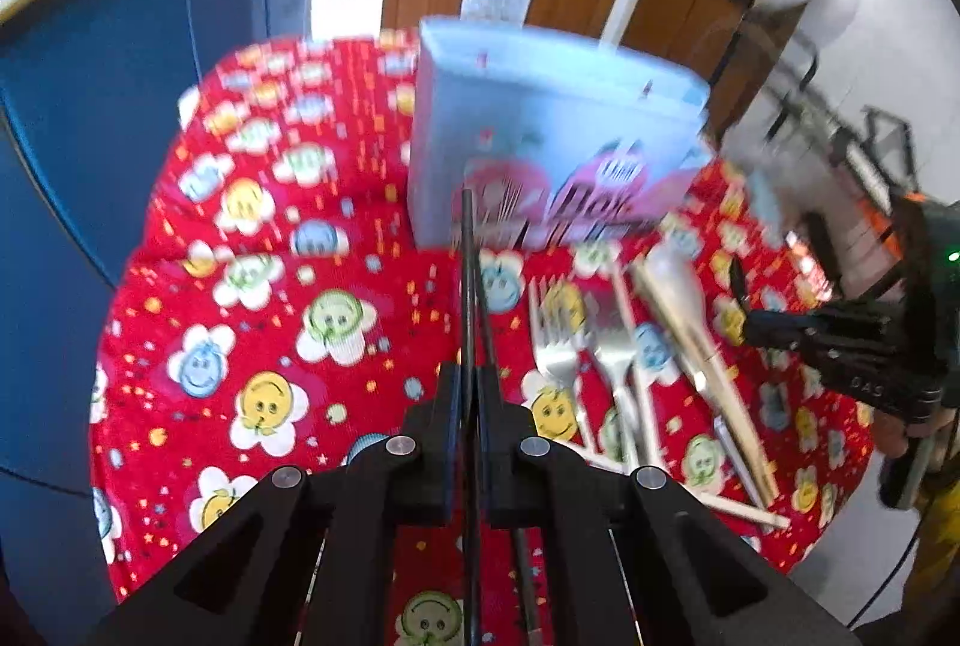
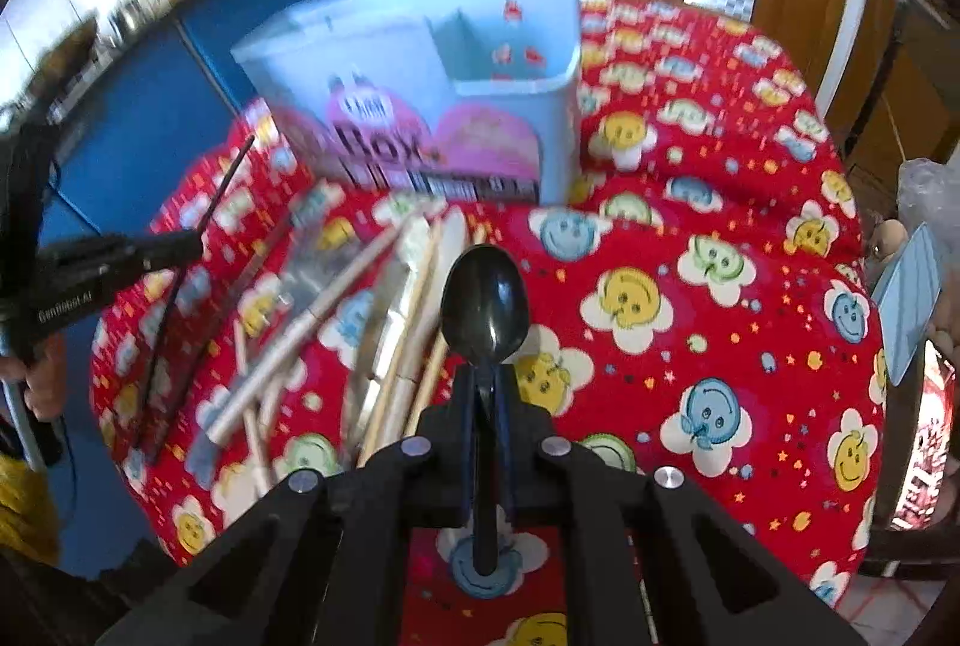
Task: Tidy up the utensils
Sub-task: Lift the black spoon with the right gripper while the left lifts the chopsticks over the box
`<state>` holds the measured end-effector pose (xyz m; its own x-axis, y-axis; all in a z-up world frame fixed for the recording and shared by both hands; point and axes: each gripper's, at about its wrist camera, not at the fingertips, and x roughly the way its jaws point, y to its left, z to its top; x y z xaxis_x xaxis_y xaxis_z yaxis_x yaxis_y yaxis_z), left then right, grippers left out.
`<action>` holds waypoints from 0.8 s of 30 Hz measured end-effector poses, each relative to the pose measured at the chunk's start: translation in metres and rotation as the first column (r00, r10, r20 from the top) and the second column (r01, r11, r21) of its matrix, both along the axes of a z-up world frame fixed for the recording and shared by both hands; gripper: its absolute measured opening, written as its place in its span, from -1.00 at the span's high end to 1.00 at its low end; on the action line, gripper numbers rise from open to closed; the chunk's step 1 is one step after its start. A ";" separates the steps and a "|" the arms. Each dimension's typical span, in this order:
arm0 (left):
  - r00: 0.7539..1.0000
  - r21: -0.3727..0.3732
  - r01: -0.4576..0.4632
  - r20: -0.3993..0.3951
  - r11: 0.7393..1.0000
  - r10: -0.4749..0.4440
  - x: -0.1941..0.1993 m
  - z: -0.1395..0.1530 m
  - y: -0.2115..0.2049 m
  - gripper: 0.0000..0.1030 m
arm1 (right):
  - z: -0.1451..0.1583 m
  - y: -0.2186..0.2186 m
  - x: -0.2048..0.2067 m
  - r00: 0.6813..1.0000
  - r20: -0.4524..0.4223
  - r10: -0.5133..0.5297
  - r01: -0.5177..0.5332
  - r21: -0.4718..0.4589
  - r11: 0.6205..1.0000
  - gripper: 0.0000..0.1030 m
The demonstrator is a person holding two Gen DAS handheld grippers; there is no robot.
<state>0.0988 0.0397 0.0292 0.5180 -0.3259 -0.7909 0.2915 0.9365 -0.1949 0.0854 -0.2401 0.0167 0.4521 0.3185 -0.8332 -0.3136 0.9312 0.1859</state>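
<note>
A: What has the right claw (image 2: 487,394) got?

B: It is clamped on the neck of a black spoon (image 2: 485,304), bowl forward, pointing toward the box (image 2: 420,106). I'd judge it is held that way so it can go in handle-down or be tipped over the rim.

A: And the left claw (image 1: 470,394)?

B: Pressed together on thin black chopsticks (image 1: 467,274), two of them as far as I can tell, gripped near the middle with the tips aimed at the box (image 1: 540,136). From the right wrist view the same sticks (image 2: 180,262) stick out both ways past the left claw (image 2: 174,244).

A: Where does the box stand?

B: Upright at the far side of the worktop, on the red cloth (image 2: 720,286). It is open on top, with a divider making at least two compartments; the near right one looks empty.

A: What remains?

B: A loose pile just before the box: forks (image 1: 576,340), pale chopsticks (image 1: 708,364), a pale spoon. The pile lies between the two claws, so either can reach it. Blur hides finer detail.
</note>
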 end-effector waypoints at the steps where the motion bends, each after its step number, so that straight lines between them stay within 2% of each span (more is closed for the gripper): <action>1: 0.999 -0.011 -0.013 0.040 1.000 0.013 -0.006 0.005 0.002 0.90 | 0.004 -0.002 -0.005 0.999 0.043 -0.010 0.009 0.023 1.000 0.85; 7: 0.978 -0.096 -0.054 0.194 0.994 0.072 -0.010 0.037 -0.004 0.90 | 0.030 0.002 -0.016 0.975 0.214 -0.061 0.039 0.104 0.994 0.85; 11: 0.932 -0.154 -0.061 0.345 0.986 0.111 -0.017 0.074 -0.005 0.90 | 0.048 0.003 -0.013 0.948 0.305 -0.087 0.050 0.128 0.990 0.85; 13: 0.911 -0.175 -0.059 0.392 0.983 0.125 -0.014 0.090 -0.006 0.90 | 0.057 0.004 -0.012 0.932 0.349 -0.102 0.058 0.134 0.989 0.85; 20: 0.856 -0.221 -0.063 0.489 0.973 0.166 0.012 0.143 -0.012 0.90 | 0.075 0.004 -0.001 0.900 0.412 -0.140 0.070 0.181 0.981 0.85; 24: 0.815 -0.230 -0.086 0.544 0.969 0.201 0.029 0.169 -0.019 0.90 | 0.084 0.006 0.010 0.875 0.458 -0.158 0.076 0.191 0.979 0.85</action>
